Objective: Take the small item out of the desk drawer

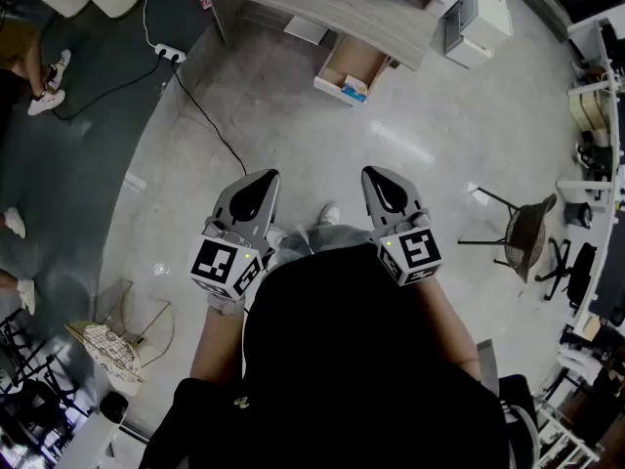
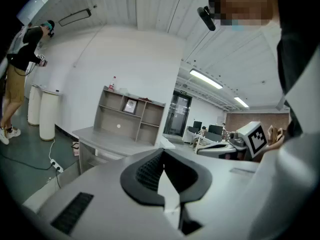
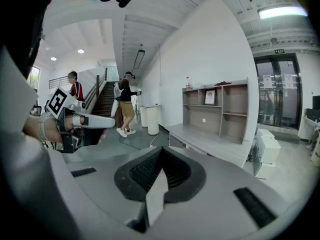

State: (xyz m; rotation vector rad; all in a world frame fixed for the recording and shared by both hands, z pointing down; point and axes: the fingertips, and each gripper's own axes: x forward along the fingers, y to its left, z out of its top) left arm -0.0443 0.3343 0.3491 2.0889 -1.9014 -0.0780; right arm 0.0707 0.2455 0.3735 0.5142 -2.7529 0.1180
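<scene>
Left tool (image 1: 261, 180) and right tool (image 1: 380, 178): jaws together, nothing gripped, held side by side over the floor (image 1: 293, 140), well apart from the surface (image 1: 322, 13). Drawer (image 1: 335, 69) pulled out under the surface edge; small item (image 1: 354, 90) inside, near its front corner.

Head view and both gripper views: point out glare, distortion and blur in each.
Head view: a bright glare streak on the glossy floor; the desk edge bows from the wide lens. Left gripper view: dark rounded corners, a mosaic patch at the top. Right gripper view: the ceiling light is blown out.
</scene>
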